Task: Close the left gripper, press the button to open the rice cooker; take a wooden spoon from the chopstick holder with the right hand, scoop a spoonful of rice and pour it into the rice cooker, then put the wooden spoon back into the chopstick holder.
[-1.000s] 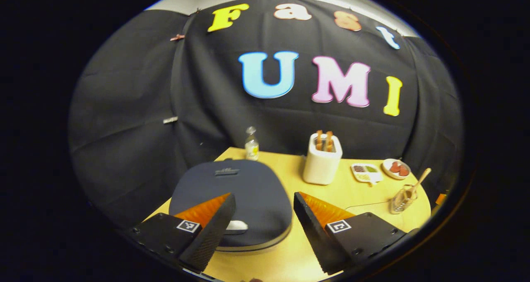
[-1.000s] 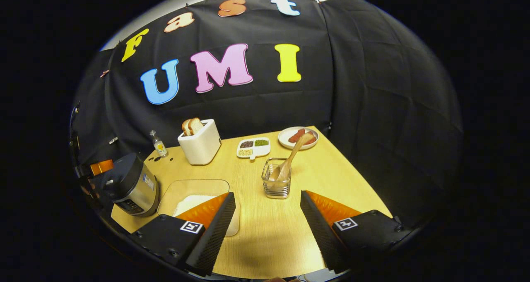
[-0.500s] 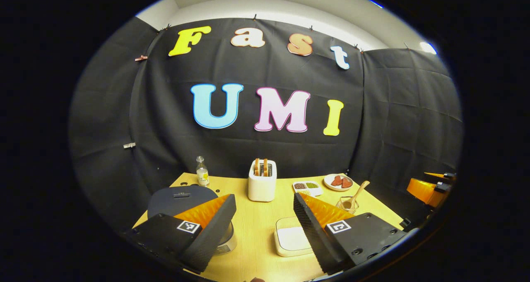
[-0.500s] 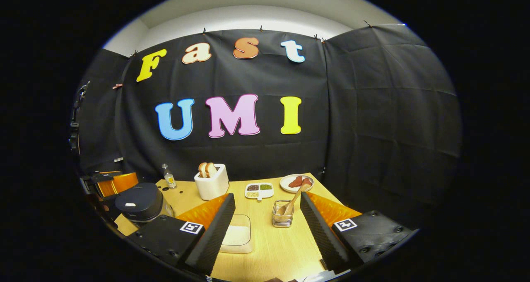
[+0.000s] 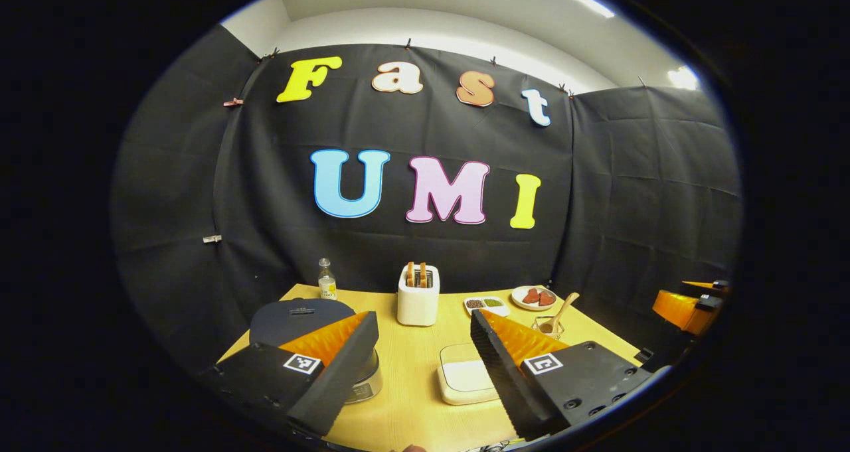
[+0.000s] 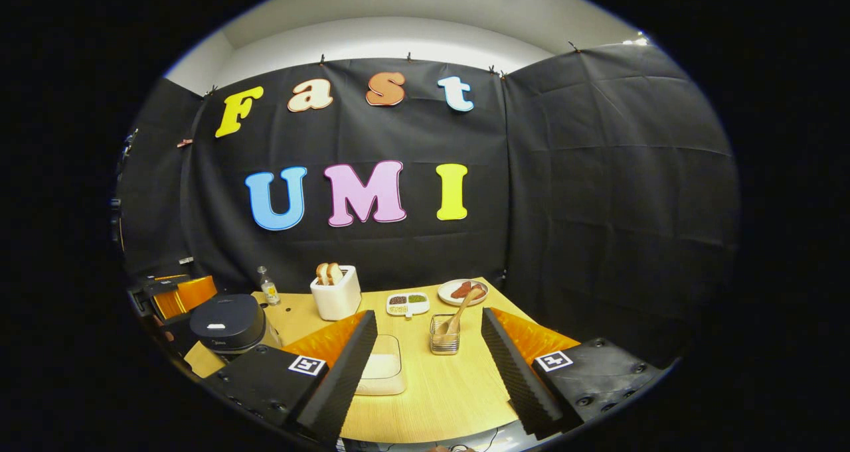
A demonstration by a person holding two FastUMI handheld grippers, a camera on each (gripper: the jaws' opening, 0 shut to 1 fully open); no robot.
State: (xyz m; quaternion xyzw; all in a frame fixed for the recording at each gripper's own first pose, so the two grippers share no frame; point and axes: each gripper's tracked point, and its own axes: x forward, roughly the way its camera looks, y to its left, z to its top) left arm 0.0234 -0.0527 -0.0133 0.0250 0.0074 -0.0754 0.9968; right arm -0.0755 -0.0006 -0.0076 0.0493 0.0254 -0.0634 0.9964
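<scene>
Left gripper view: my left gripper [image 5: 424,336] hangs wide open and empty above the table [image 5: 415,412]. 1 rice cooker [image 5: 302,319], lid down, sits behind its left finger; 1 tray of rice [image 5: 465,379] lies ahead. If I forget to close the jaws, I may straddle the button and miss it

Right gripper view: my right gripper [image 6: 428,342] is also spread wide, holding nothing. 1 wooden spoon [image 6: 457,316] leans in 1 chopstick holder [image 6: 443,336]. A careless grab could tip the holder. Behind stand 1 toaster [image 6: 337,294], 1 bottle [image 6: 268,286], 1 plate [image 6: 463,292]
</scene>
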